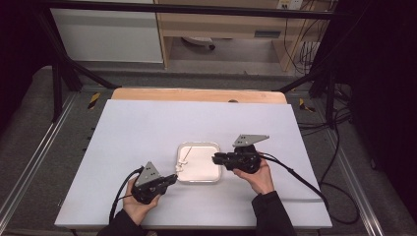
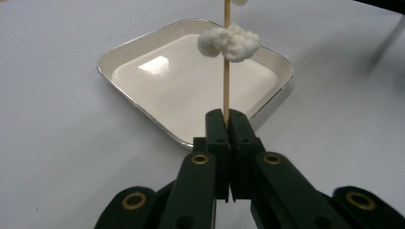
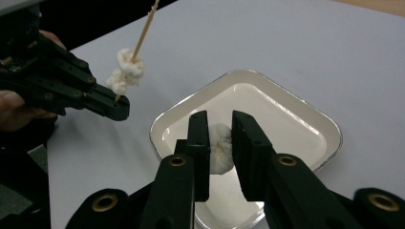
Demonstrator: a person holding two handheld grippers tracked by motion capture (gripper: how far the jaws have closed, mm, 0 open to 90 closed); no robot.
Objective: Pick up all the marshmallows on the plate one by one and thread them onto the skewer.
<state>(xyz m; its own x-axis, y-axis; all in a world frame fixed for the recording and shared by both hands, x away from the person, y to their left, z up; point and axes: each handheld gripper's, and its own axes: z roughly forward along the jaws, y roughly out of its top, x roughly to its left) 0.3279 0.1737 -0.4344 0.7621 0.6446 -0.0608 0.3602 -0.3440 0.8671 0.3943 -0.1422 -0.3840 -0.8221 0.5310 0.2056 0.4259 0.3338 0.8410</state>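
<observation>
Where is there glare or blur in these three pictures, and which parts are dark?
Left gripper view: a bright light patch glares on the tray; the skewer stays sharp. Right gripper view: the near jaws look soft, the far corner dark. High view: the white table is evenly lit, its surroundings dim.

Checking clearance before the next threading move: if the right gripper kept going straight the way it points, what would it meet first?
Probably the left gripper holding the skewer, beyond the tray; depth is unclear.
</observation>
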